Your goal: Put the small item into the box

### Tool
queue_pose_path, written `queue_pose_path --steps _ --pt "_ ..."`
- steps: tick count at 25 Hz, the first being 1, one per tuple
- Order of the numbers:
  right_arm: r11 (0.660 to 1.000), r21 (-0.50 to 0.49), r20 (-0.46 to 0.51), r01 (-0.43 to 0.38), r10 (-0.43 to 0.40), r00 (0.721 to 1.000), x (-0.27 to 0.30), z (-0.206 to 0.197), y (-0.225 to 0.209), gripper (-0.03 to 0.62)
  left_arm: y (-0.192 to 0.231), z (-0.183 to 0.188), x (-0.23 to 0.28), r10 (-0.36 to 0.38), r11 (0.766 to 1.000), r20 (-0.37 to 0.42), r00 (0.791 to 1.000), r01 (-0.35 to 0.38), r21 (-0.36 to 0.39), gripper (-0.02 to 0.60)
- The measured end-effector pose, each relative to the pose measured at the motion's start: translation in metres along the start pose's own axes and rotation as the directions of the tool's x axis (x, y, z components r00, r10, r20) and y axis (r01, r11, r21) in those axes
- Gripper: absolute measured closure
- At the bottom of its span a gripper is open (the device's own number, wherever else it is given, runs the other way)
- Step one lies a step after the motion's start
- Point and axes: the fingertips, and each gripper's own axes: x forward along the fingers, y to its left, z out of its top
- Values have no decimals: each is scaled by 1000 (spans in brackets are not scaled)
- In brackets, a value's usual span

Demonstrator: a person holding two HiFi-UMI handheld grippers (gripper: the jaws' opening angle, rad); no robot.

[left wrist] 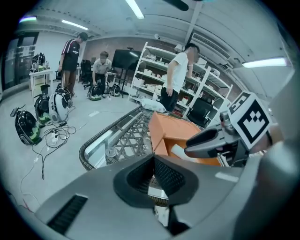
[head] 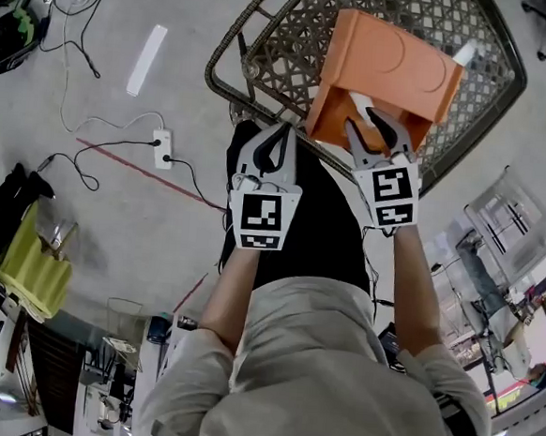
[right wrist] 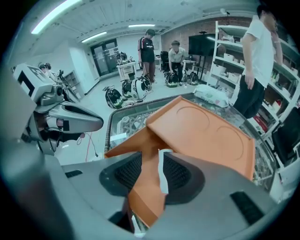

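Since a white item (head: 358, 102) seems inside the orange box (head: 398, 62), nearly done imo; right tongs (head: 369, 133) gape round its flap (right wrist: 145, 183); left tongs (head: 279, 138) pinched together, empty.

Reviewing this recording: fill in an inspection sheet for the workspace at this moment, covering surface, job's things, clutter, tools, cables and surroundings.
Surface: wicker table with a glass top, standing on a grey floor.
Job's things: orange box rests on the table, its flap open toward the person; a white item shows in the opening.
Clutter: white packet at the table's far end.
Tools: left tool shut and empty, beside the box; right tool open, the flap between its jaws.
Cables: power strip and loose leads on the floor.
Surroundings: people near shelving; helmets on the floor.
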Motion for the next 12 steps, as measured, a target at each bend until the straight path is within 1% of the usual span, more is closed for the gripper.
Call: queue_pose_path --steps 8,12 --pt "996 70 71 60 -65 995 -32 18 8 508 -11 29 -14 -68 996 11 998 67 66 572" --pt "989 116 106 88 -101 989 -51 28 14 526 -20 38 -20 -117 989 -1 993 116 89 572"
